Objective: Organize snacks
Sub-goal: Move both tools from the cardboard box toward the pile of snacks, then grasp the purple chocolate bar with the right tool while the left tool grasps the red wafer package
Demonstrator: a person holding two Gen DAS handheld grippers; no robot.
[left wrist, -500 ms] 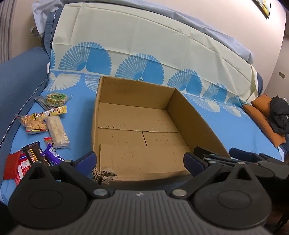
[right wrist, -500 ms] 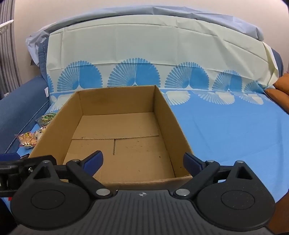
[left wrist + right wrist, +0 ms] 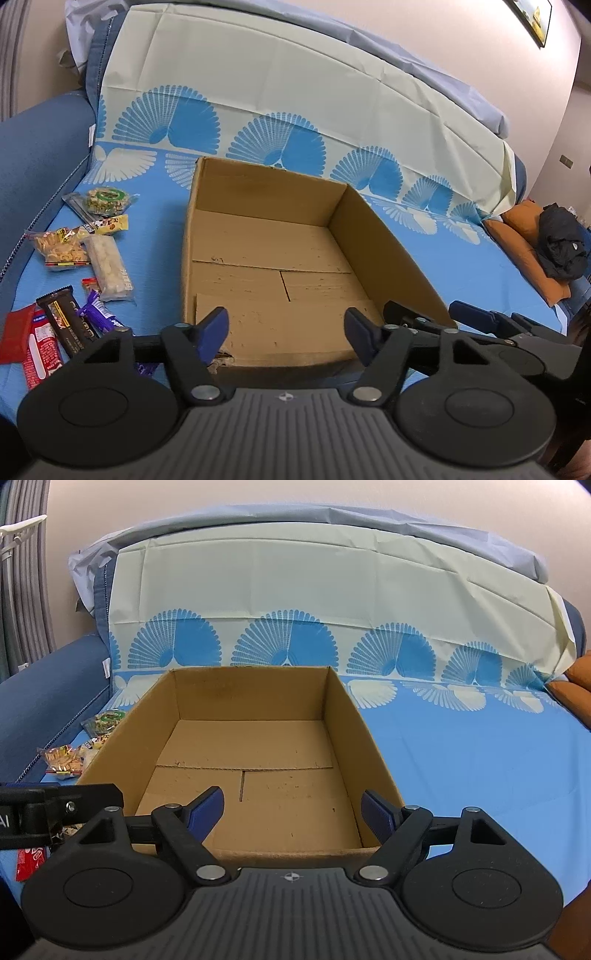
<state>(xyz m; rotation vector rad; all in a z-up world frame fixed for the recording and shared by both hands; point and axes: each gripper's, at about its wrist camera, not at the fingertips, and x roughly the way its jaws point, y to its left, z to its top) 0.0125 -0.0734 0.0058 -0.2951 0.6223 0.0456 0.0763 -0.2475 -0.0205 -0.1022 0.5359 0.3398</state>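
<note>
Compared with half a second ago, both of my grippers have narrowed their spread; the blue pads sit closer together, with nothing between them. The box and snacks lie where they were.

My left gripper (image 3: 286, 332) hangs over the near edge of one open cardboard box (image 3: 273, 258), its jaws spread and holding nothing. My right gripper (image 3: 293, 812) hovers over the same box (image 3: 251, 760) from the other side, also spread and empty-handed. The two grippers are side by side, each visible at the edge of the other's view.

The box sits on a sofa (image 3: 40, 155) draped in a blue cloth with fan patterns (image 3: 424, 258), and it has nothing inside.

The snacks lie in a loose cluster on the cloth to the left of the box, apart from it. I count about eight: a round green-labelled pack (image 3: 105, 199), a yellow bar (image 3: 109, 225), a clear bag of pale nuts (image 3: 61, 249), a white puffed bar (image 3: 110, 273), a black bar (image 3: 68, 325), a purple bar (image 3: 101, 319), and two red packs (image 3: 27, 343). A small red item is partly hidden among them.

One orange cushion (image 3: 524, 240) with dark clothing (image 3: 561, 243) on it lies far right.
</note>
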